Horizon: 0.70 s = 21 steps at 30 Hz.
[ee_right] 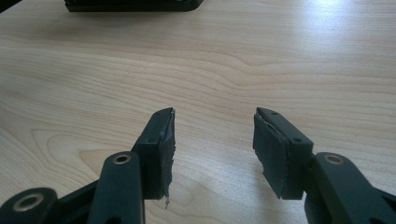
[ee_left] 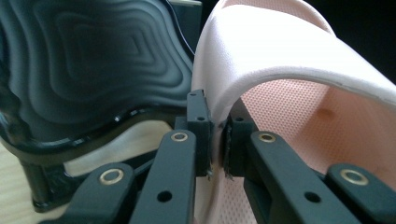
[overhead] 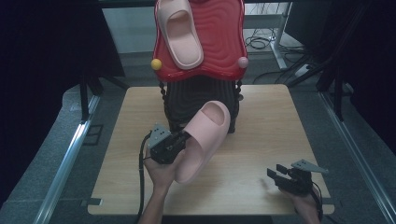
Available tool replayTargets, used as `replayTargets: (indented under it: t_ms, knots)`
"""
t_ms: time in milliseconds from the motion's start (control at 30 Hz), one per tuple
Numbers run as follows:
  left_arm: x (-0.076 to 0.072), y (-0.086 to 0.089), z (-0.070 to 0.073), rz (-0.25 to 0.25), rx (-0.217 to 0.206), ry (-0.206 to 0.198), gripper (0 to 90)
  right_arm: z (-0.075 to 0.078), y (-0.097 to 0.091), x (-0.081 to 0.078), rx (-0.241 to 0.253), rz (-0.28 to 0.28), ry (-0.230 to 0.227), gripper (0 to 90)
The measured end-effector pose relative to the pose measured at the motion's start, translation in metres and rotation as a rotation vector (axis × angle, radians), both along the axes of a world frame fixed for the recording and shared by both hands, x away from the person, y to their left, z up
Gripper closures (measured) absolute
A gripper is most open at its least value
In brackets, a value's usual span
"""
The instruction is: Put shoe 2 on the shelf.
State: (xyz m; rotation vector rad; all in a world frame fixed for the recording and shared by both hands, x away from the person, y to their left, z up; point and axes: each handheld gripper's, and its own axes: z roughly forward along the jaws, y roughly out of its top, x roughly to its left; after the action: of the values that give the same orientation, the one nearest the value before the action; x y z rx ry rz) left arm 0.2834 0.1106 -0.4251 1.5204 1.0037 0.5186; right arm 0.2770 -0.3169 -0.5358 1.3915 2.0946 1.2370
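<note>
The wooden bench (overhead: 261, 140) spans the middle of the high view, with grey floor at either side. At its far edge stands a two-tier rack: a glossy red wavy tray (overhead: 219, 37) on top, at the upper centre of the frame, above a black wavy tray (overhead: 187, 98) below it. A pink slipper (overhead: 180, 35) lies on the upper left of the red tray, toe toward the lower right. A second pink slipper (overhead: 203, 140) hangs tilted at the frame's centre, just in front of the black tray, its toe up and its heel down over the bench. The left hand-held gripper (overhead: 180, 142), just left of centre, is clamped on this slipper; in the left gripper view its pads (ee_left: 201, 135) pinch the edge of the strap wall (ee_left: 219, 93) from both sides. The right hand-held gripper (overhead: 275, 172) sits low at the lower right of the high view, its jaws apart with nothing between them; in the right gripper view bare wood (ee_right: 215, 140) shows in the gap. A small yellow ball (overhead: 156, 64) and a pink ball (overhead: 243, 62) sit at the red tray's front corners.
</note>
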Motion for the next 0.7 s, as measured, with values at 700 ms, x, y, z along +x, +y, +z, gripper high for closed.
replayTargets:
  t_ms: [700]
  knots:
    - [0.02,0.002,0.062,0.084,0.016,-0.15,83.9,-0.002,0.001,0.001,0.001,-0.01,0.007,49.0]
